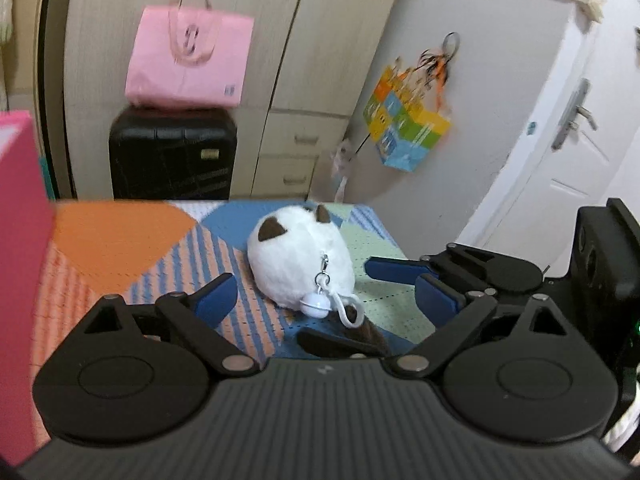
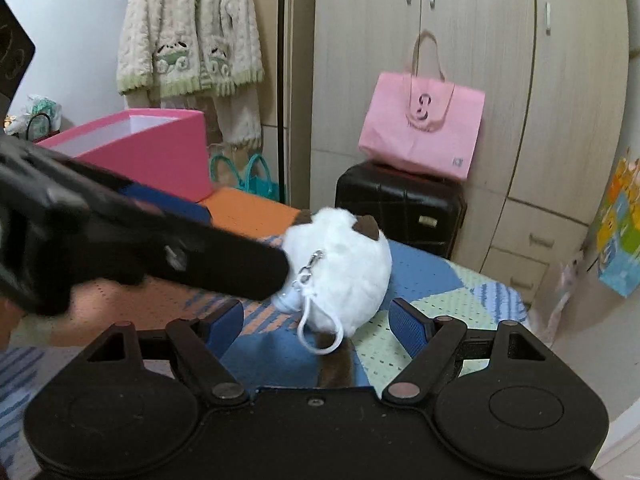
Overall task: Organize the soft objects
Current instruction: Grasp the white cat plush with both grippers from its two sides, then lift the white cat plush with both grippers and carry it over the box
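Note:
A white plush cat (image 1: 298, 258) with brown ears and tail, a bell and a white clip ring lies on the colourful mat (image 1: 120, 248). My left gripper (image 1: 324, 300) is open, its blue pads on either side of the plush's near end, not touching. My right gripper (image 2: 320, 322) is open too, just behind the plush (image 2: 352, 268). The right gripper also shows in the left wrist view (image 1: 420, 276), to the right of the plush. The left gripper's black body (image 2: 140, 248) crosses the right wrist view and touches the plush's left side. A pink open box (image 2: 152, 152) stands at the left.
A black suitcase (image 2: 400, 204) with a pink bag (image 2: 420, 128) on it stands by the wardrobe beyond the mat. A fluffy jacket (image 2: 192, 32) hangs at the back. A colourful bag (image 1: 404, 120) hangs on the wall near a white door (image 1: 568, 140).

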A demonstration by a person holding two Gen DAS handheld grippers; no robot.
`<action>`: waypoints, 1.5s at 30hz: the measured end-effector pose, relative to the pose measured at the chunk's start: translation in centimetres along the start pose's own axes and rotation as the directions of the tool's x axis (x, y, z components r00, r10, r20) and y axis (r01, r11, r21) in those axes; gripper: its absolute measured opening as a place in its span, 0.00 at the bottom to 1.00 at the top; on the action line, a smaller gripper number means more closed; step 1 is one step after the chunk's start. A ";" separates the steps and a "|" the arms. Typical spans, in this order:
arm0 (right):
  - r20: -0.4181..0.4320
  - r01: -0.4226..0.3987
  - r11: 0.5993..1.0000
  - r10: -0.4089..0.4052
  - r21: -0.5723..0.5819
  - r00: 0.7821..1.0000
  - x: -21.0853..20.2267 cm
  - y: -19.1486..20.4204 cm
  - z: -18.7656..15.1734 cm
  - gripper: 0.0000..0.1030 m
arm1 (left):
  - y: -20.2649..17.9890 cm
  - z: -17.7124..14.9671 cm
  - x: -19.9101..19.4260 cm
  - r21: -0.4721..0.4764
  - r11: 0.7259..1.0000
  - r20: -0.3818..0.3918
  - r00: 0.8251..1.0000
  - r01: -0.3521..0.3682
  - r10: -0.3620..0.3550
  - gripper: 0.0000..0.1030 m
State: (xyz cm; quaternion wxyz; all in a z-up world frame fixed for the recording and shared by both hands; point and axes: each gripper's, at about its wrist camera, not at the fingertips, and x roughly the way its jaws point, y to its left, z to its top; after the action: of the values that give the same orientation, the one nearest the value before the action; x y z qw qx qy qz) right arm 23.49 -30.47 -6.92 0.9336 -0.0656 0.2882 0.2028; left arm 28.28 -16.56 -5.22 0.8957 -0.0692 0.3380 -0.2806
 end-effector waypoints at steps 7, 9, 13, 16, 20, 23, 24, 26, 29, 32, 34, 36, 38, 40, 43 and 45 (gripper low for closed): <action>-0.029 -0.031 0.999 0.032 0.023 0.999 3.2 -1.6 0.2 0.78 | 1.9 0.5 3.6 -0.121 0.992 -0.038 0.999 -0.034 0.030 0.78; -0.029 -0.033 0.999 0.034 0.032 0.999 3.7 -1.9 0.1 0.77 | 2.3 0.3 4.2 -0.133 0.990 -0.043 0.998 -0.042 0.036 0.78; -0.036 -0.060 0.994 0.063 0.087 0.997 4.7 -2.8 0.0 0.70 | 2.2 0.0 4.8 -0.115 0.993 -0.018 0.999 -0.029 0.027 0.70; -0.037 -0.052 0.995 0.056 0.081 0.998 4.6 -2.7 -0.1 0.62 | 1.4 -0.1 5.0 -0.066 0.997 -0.014 0.999 -0.032 0.031 0.59; -0.034 -0.025 0.997 0.028 0.070 0.999 4.2 -2.4 -0.3 0.51 | 0.7 -0.1 4.6 -0.019 0.999 -0.017 0.999 -0.039 0.039 0.56; -0.028 -0.030 0.995 0.033 0.097 0.999 3.8 -2.5 -0.4 0.51 | 0.5 -0.1 4.1 -0.013 0.999 -0.024 0.999 -0.031 0.031 0.56; -0.026 -0.027 0.995 0.030 0.097 0.999 3.5 -2.4 -0.5 0.51 | 0.4 -0.2 3.8 -0.009 1.000 -0.025 0.999 -0.030 0.030 0.56; -0.019 -0.021 0.995 0.023 0.095 1.000 3.0 -1.9 -0.6 0.51 | 0.1 -0.3 3.1 0.006 1.000 -0.028 0.999 -0.030 0.030 0.56; -0.005 -0.020 0.994 0.021 0.105 1.000 2.1 -1.3 -0.7 0.51 | -0.5 -0.5 1.9 0.023 0.999 -0.033 0.999 -0.029 0.030 0.56; -0.009 -0.016 0.994 0.017 0.107 1.000 1.0 -0.6 -0.6 0.51 | -0.8 -0.7 0.7 0.013 1.000 -0.022 1.000 -0.017 0.018 0.57; -0.016 -0.010 0.994 0.012 0.111 1.000 0.3 -0.2 -0.3 0.51 | -1.1 -1.0 -0.1 0.025 1.000 -0.014 1.000 -0.014 0.015 0.57; -0.017 -0.017 0.991 0.019 0.132 1.000 -0.5 0.1 -0.3 0.51 | -1.4 -1.3 -0.9 0.032 0.999 -0.008 1.000 -0.008 0.008 0.57; -0.013 -0.016 0.990 0.017 0.143 1.000 -1.3 0.6 -0.4 0.51 | -1.7 -1.6 -1.7 0.038 0.999 -0.013 1.000 -0.007 0.007 0.57; -0.016 -0.007 0.990 0.010 0.140 1.000 -2.0 1.3 -0.6 0.52 | -2.1 -1.9 -2.5 0.048 0.999 -0.026 1.000 -0.012 0.013 0.57; -0.027 -0.013 0.991 0.017 0.133 0.999 -3.0 2.3 -0.9 0.53 | -2.5 -2.1 -3.9 0.052 0.998 -0.082 0.996 -0.030 0.034 0.57; -0.035 -0.026 0.991 0.031 0.131 0.999 -3.7 3.2 -1.2 0.54 | -2.6 -2.3 -4.7 0.046 0.998 -0.114 0.992 -0.039 0.044 0.57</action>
State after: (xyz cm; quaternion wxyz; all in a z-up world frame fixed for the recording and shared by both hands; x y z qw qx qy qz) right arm 18.82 -29.09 -5.84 0.9274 -0.0038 0.3190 0.1955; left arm 22.74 -15.99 -3.51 0.8816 -0.0265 0.3843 -0.2727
